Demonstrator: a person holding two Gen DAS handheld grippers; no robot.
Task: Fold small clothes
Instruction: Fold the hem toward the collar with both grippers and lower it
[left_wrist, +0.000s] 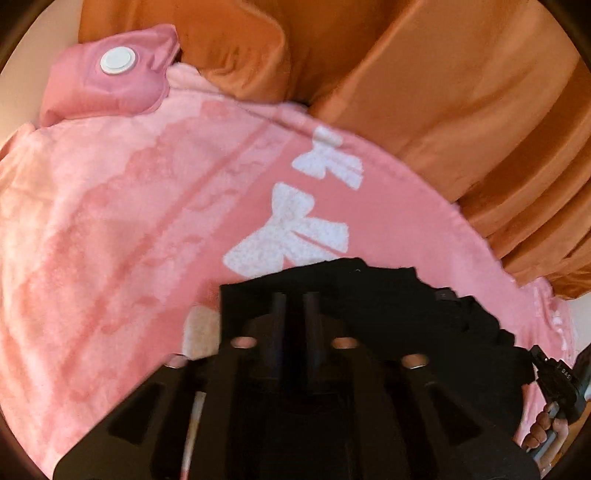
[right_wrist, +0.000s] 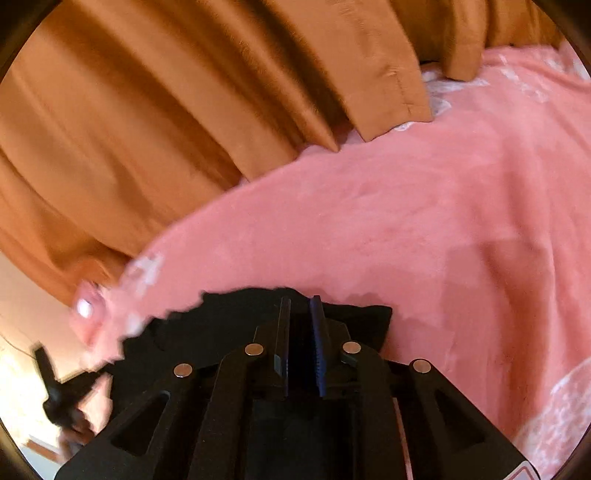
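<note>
Two grippers, left and right, nearly closed over black garment (grip unclear), fleecy pink blanket.

Warm, soft daylight; motion blur smears both fisheye views, edges bent and vignetted.

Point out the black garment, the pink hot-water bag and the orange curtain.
black garment (left_wrist: 388, 291): left wrist view, upper flat part.
pink hot-water bag (left_wrist: 110, 88): left wrist view, body below the white cap.
orange curtain (right_wrist: 147, 122): right wrist view, middle folds.
</note>
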